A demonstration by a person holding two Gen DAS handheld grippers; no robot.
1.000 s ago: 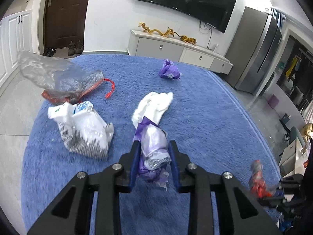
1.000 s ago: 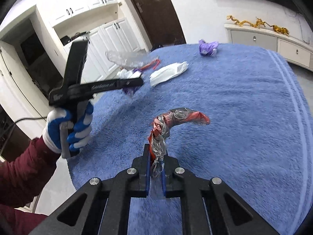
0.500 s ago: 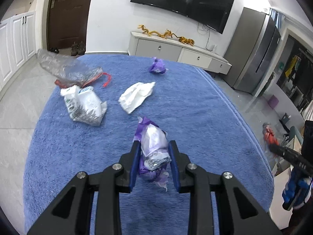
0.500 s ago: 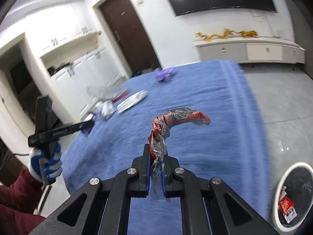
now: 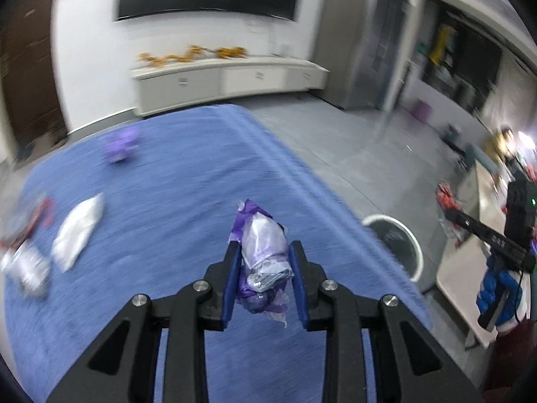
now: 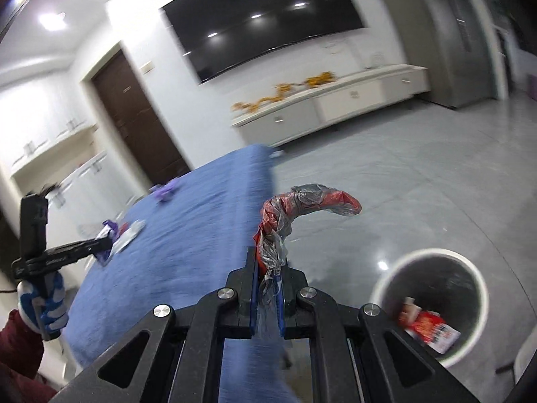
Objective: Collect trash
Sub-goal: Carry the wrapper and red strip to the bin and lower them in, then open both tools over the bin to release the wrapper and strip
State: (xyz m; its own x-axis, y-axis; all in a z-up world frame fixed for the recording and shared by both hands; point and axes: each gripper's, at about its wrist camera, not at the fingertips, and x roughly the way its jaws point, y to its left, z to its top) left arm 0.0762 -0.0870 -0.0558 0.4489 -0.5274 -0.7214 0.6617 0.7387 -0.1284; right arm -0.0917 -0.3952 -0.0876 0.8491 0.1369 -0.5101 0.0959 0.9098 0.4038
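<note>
My left gripper (image 5: pixel 265 255) is shut on a crumpled purple and white wrapper (image 5: pixel 263 245), held above the blue rug (image 5: pixel 167 174). My right gripper (image 6: pixel 268 265) is shut on a twisted red and clear plastic wrapper (image 6: pixel 295 208), held over the rug's edge. A white-rimmed trash bin (image 6: pixel 433 302) with red and white litter inside stands on the grey floor at lower right; it also shows in the left wrist view (image 5: pixel 396 245). The right gripper with its red wrapper (image 5: pixel 448 201) shows at the far right of the left wrist view. The left gripper (image 6: pixel 104 245) shows in the right wrist view.
More trash lies on the rug: a white wrapper (image 5: pixel 79 231), a purple wrapper (image 5: pixel 120 144), and blurred pieces at the left edge (image 5: pixel 27 262). A white low cabinet (image 5: pixel 221 82) stands along the back wall under a TV. A light table (image 5: pixel 470 268) is at right.
Both grippers have swung right, away from the rug's middle toward its edge. The trash bin has come closer in the right wrist view and has entered the left wrist view. Both still hold their wrappers.
</note>
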